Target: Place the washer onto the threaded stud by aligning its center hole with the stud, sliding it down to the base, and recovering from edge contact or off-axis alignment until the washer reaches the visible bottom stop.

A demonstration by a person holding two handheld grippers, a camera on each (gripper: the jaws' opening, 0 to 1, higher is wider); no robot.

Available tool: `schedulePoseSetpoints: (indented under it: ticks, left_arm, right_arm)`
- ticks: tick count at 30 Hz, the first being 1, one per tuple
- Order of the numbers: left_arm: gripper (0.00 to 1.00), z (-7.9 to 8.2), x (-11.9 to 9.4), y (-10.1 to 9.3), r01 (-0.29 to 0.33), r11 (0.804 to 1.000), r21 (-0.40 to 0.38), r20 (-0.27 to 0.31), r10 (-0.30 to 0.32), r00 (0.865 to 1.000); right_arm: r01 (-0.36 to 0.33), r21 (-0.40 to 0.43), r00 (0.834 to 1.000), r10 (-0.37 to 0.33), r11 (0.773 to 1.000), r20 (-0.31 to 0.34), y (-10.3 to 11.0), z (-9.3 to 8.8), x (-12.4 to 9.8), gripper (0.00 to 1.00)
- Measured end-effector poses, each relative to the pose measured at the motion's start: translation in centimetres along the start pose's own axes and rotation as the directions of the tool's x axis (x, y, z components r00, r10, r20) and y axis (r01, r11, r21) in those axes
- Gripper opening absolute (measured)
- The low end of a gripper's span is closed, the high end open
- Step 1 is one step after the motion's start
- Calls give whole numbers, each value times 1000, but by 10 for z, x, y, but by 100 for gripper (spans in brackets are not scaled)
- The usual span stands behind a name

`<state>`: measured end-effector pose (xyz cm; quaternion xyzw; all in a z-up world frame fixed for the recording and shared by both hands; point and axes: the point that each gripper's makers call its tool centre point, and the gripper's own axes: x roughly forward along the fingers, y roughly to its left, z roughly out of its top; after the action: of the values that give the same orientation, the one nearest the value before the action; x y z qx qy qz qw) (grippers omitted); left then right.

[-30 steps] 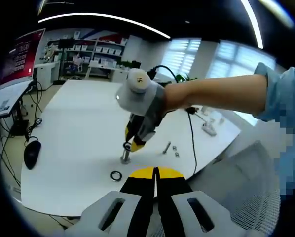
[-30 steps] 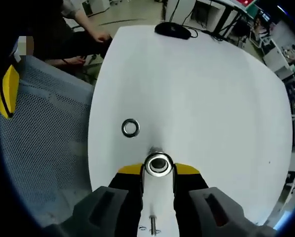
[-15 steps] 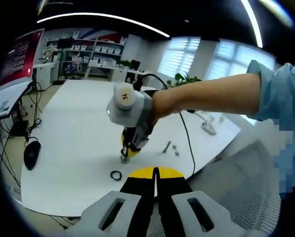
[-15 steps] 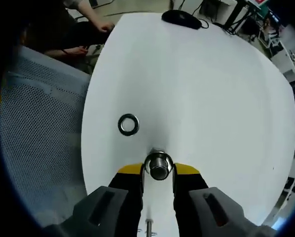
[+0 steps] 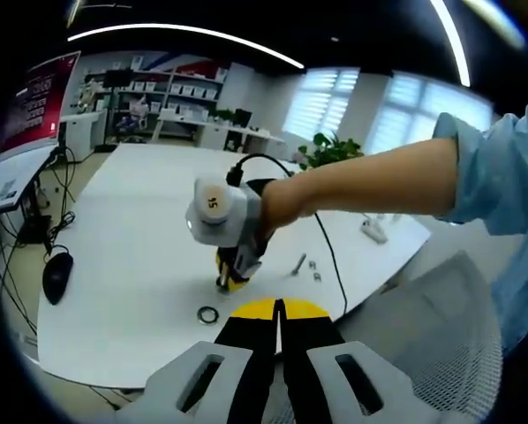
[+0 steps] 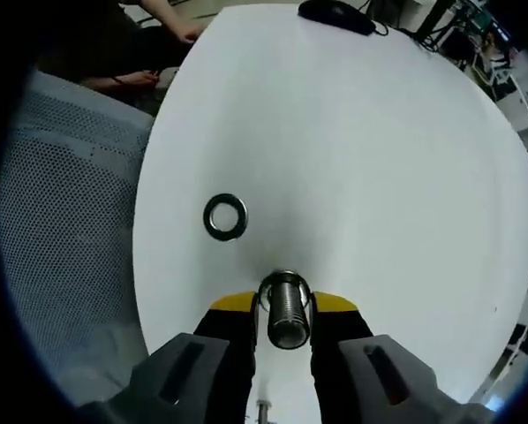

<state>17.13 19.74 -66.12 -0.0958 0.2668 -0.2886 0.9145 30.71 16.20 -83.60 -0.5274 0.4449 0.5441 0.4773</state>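
Note:
A steel threaded stud [image 6: 286, 318] sits between the yellow-tipped jaws of my right gripper [image 6: 283, 305], which is shut on it, tilted so its threaded side shows. A dark metal washer [image 6: 224, 215] lies flat on the white table [image 6: 361, 159], a short way ahead and to the left of the stud. In the left gripper view, the right gripper [image 5: 229, 278] points down at the table in a person's hand, with the washer [image 5: 207, 314] just in front of it. My left gripper [image 5: 279, 311] is held back near the table's edge, shut on nothing.
A loose bolt and small nuts [image 5: 299, 263] lie right of the stud. A black cable [image 5: 335, 265] trails across the table. A black mouse [image 5: 56, 272] sits at the far left. A grey mesh chair [image 6: 61, 221] stands beside the table's edge.
The right gripper has dropped lower and tipped over at the stud, and the stud now shows its threaded side instead of its top. The washer lies where it was. The left gripper is still.

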Motion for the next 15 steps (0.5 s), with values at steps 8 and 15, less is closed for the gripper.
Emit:
schedulePoseSetpoints:
  ticks: [8, 15]
  left_arm:
    - [0, 0, 0, 0, 0, 1000, -4, 1, 0, 1000]
    - [0, 1, 0, 0, 2, 1000, 1, 3, -2, 1000]
  right_arm:
    - [33, 23, 998, -34, 999, 57, -6, 5, -8, 37]
    - [45, -49, 993, -39, 998, 110, 7, 18, -28, 30]
